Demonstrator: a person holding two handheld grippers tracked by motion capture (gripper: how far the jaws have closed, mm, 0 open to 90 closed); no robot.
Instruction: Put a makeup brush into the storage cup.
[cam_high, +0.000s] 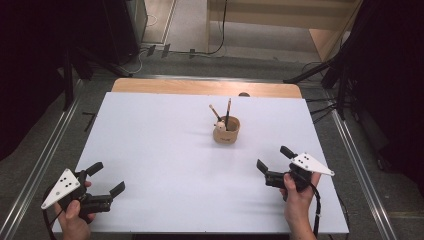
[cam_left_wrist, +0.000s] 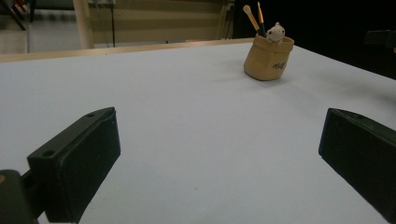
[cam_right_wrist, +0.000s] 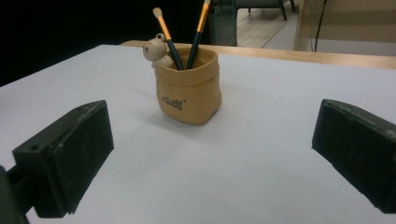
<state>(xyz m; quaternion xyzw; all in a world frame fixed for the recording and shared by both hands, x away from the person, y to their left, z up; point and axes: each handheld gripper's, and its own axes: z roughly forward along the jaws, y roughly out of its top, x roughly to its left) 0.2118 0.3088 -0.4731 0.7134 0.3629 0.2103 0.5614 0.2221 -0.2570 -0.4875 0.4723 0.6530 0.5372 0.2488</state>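
A tan bag-shaped holder stands upright on the white table, right of centre. Two paintbrushes and a small bear figure stick out of it. My left gripper is open at the near left corner, held in a hand, nothing between its jaws. My right gripper is open at the near right, a short way in front of the holder and aimed at it, with nothing held.
A wooden strip runs along the table's far edge. Metal rails flank both sides of the table. Cables and dark stands lie on the floor beyond.
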